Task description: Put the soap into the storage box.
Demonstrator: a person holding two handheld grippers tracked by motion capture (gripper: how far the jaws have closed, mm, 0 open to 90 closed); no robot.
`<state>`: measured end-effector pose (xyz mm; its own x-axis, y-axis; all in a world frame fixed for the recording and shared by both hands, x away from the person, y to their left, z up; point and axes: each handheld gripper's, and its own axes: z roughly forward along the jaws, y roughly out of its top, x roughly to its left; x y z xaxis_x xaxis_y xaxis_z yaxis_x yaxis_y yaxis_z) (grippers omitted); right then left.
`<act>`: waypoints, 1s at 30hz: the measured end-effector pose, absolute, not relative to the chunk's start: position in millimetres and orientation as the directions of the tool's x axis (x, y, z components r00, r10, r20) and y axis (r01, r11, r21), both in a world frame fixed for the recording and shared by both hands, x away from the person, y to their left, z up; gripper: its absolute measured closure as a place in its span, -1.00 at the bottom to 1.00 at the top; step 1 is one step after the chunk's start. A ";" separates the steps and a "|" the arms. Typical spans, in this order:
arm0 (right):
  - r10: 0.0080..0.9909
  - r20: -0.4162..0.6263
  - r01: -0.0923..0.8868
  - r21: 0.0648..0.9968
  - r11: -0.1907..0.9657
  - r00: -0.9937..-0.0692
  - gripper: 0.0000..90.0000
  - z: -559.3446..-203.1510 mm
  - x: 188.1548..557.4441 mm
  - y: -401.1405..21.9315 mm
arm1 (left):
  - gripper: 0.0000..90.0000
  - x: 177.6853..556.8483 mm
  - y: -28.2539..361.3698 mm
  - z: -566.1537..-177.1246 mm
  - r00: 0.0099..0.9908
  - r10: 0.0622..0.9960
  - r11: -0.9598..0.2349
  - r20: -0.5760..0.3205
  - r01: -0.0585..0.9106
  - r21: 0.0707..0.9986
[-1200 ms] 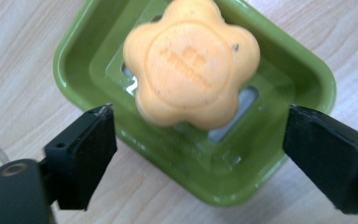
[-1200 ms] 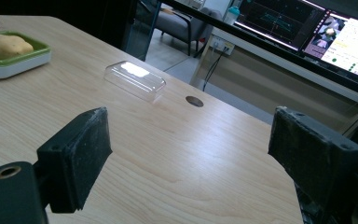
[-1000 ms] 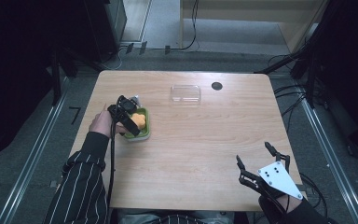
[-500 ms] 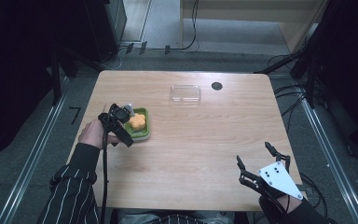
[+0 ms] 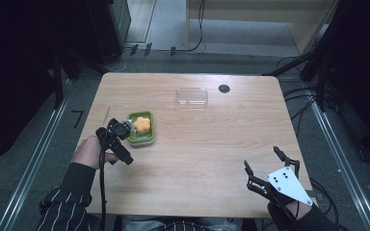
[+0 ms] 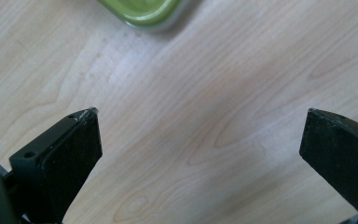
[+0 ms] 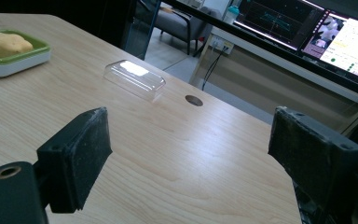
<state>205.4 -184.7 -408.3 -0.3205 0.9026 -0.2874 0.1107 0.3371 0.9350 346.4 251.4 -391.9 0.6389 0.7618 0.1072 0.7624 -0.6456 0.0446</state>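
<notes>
Green shallow plastic tray (image 5: 140, 130) holding orange flower-shaped sponge (image 5: 143, 124), just beyond left gripper (image 5: 116, 137) jaws, spread wide; clear plastic lid (image 7: 134, 79) ahead of right gripper (image 5: 269, 169) jaws, likewise apart, probably awaiting fitting.

Table (image 5: 212, 139) lit bright from overhead, surroundings dark, pics slightly soft.

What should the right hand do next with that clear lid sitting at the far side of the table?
Probably reach the right tongs forward to the clear lid. They are open and empty near the table's front edge, and the green container holding the orange food sits uncovered.
</notes>
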 end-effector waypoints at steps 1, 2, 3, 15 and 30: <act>0.901 -0.289 0.110 0.934 0.339 -0.322 -0.70 -408.2 205.3 -184.7 | -1.00 341.8 251.5 -393.8 0.638 0.762 -0.645 0.113 0.763 0.040; 0.901 -0.289 0.110 0.934 0.339 -0.322 -0.70 -408.2 205.3 -184.7 | -1.00 341.8 251.5 -393.8 0.638 0.762 -0.645 0.113 0.763 0.040; 0.902 -0.289 0.110 0.934 0.339 -0.321 -0.70 -408.2 205.2 -184.7 | -1.00 337.9 251.8 -395.3 0.640 0.761 -0.645 0.106 0.763 0.031; 0.905 -0.283 0.113 0.936 0.333 -0.318 -0.70 -408.2 204.8 -184.8 | -1.00 309.8 249.1 -409.6 0.654 0.748 -0.658 0.108 0.753 -0.005; 0.905 -0.283 0.110 0.937 0.331 -0.316 -0.70 -408.3 204.5 -185.4 | -1.00 283.5 246.1 -423.6 0.671 0.737 -0.671 0.077 0.741 -0.031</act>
